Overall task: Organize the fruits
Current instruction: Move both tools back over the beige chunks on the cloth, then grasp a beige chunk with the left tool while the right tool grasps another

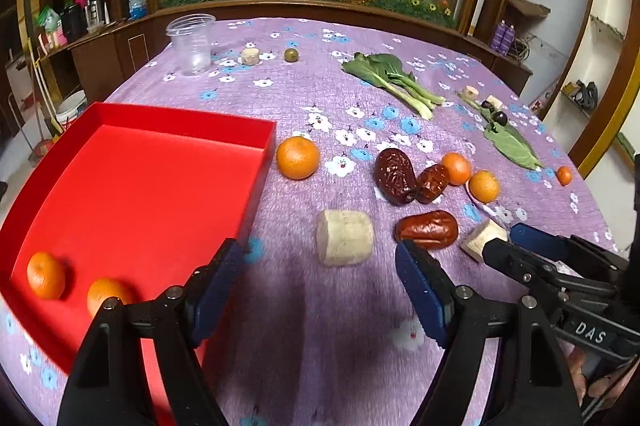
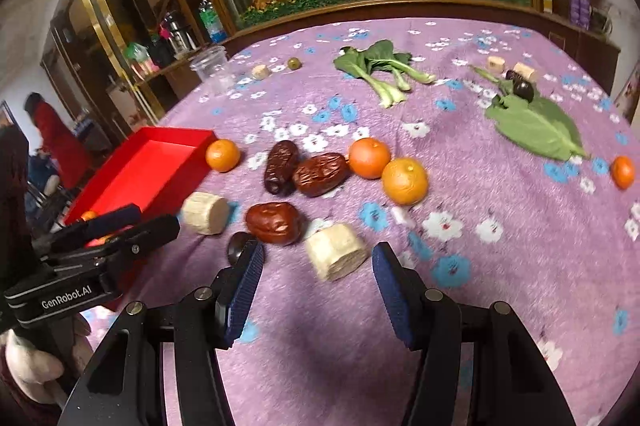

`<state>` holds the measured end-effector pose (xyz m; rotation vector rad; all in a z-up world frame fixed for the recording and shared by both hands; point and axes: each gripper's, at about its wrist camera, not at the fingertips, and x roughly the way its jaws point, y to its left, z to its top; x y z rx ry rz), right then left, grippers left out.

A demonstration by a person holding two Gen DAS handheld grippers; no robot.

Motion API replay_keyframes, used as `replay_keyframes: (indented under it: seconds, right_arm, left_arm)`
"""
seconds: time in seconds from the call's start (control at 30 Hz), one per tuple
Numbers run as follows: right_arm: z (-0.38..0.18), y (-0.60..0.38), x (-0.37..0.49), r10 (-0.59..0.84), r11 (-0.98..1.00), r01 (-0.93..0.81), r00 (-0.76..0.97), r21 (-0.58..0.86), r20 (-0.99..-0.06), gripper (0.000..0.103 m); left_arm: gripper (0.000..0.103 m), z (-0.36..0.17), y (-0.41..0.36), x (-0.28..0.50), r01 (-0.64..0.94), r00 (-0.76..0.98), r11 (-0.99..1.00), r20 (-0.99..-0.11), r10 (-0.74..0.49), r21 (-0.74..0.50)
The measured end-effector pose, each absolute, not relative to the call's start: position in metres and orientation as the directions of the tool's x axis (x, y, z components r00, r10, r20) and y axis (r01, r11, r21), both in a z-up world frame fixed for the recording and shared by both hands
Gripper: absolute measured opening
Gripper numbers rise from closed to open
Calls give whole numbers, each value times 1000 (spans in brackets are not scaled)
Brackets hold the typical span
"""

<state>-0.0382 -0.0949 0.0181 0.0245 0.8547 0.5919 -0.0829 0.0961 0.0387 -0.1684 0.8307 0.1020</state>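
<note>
With both my left gripper (image 1: pixel 320 266) and right gripper (image 2: pixel 318 266) spread wide and empty, the wrinkled red date (image 2: pixel 274 223) just ahead-left of my right fingers looks light, soft, slightly slick, best pinched gently across its middle.

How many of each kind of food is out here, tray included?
Oranges: 6, two in the red tray, e.g.
Red dates: 3, e.g.
Pale root chunks: 5, e.g.
Dark round fruits: 2, e.g.
Green fruit: 1
Leafy greens: 2, e.g.
Total: 19
</note>
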Motion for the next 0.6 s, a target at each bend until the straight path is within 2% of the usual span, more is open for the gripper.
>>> replay_keyframes:
  seconds: [0.1,0.23,0.3,0.4,0.47,0.5,0.6]
  right_arm:
    - [15,-93,-32,483,845,-482,502,231,-717,62]
    - [7,-88,-24,470,847,-482,482,225,-739,62]
    - [4,-86,-22,464,849,-479,480,221,-744,61]
    - [1,-84,-19,460,851,-476,471,223,-753,55]
    - [0,-83,-18,455,854,-470,469,222,-757,46]
    - [0,-83,-17,447,858,-467,475,214,-758,41]
    - [0,-84,-17,459,854,-467,468,229,-755,39]
  left_arm:
    - [68,34,91,-71,-130,658,987,-753,13,-97]
    - [45,20,87,-55,-117,618,989,-786,1,-91]
    - [45,16,84,-50,-121,616,991,-787,30,-57]
    - [45,12,80,-47,-115,616,992,-787,29,-53]
    - [41,8,78,-45,-114,609,992,-792,31,-49]
    - [31,8,77,-45,-116,616,993,-787,43,-36]
    - [29,10,78,-48,-110,620,993,-784,28,-52]
